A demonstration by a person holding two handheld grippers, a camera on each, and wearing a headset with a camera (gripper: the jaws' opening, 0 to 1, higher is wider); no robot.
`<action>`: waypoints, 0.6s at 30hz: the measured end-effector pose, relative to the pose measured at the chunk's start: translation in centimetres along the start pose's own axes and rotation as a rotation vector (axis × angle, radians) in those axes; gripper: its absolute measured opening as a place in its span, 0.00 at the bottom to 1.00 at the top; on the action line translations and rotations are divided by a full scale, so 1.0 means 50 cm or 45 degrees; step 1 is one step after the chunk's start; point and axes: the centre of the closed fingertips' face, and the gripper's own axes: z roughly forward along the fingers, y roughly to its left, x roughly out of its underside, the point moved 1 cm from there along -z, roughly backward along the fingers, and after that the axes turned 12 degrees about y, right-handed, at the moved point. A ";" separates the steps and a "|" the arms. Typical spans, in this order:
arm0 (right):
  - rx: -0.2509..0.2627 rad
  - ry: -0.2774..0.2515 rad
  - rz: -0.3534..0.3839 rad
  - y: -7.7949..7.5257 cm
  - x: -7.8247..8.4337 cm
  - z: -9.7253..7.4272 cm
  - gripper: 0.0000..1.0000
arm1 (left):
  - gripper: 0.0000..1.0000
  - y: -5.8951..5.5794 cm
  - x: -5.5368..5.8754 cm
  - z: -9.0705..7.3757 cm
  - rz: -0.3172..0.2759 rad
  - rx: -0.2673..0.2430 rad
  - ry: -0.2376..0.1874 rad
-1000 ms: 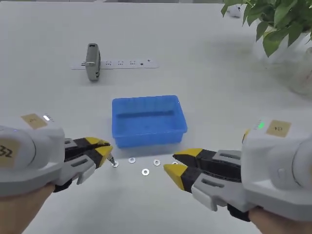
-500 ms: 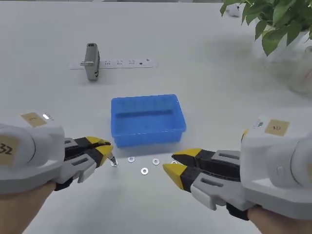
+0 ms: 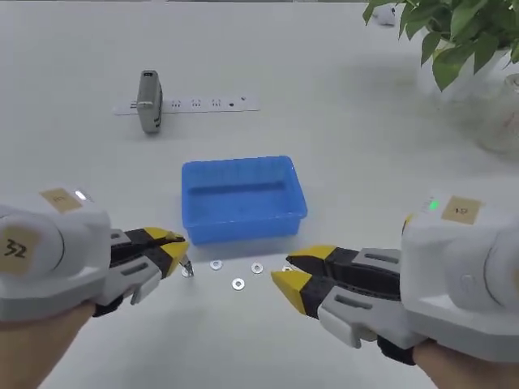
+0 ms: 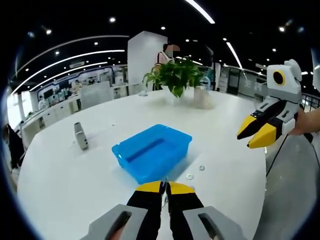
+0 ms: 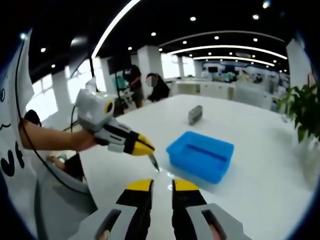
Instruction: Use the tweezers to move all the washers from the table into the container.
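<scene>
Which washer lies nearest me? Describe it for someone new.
Find the blue container. In front of its near wall lies a loose row of washers. Yours is the lone washer, set nearer you than that row, opposite its middle.

White, yellow-tipped left gripper [image 3: 180, 247], right gripper [image 3: 285, 270]

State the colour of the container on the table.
Blue container, clearest in the head view.

Bright, even indoor light.
Ceiling strips [image 4: 202, 12] wash the white table [image 3: 365, 121]; the container [image 3: 243, 198] casts a faint shadow. Head view is sharp; gripper views bend hard at their edges.
</scene>
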 end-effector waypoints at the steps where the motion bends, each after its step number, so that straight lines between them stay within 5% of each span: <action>1: 0.012 0.004 -0.002 -0.002 0.003 -0.007 0.14 | 0.00 0.000 0.000 0.000 0.000 -0.002 0.000; 11: 0.213 0.088 0.064 -0.038 0.084 -0.107 0.45 | 0.00 0.002 0.006 -0.003 0.025 -0.031 0.050; 18: 0.309 0.166 0.046 -0.038 0.141 -0.145 0.59 | 0.00 -0.002 0.005 -0.006 0.032 -0.016 0.089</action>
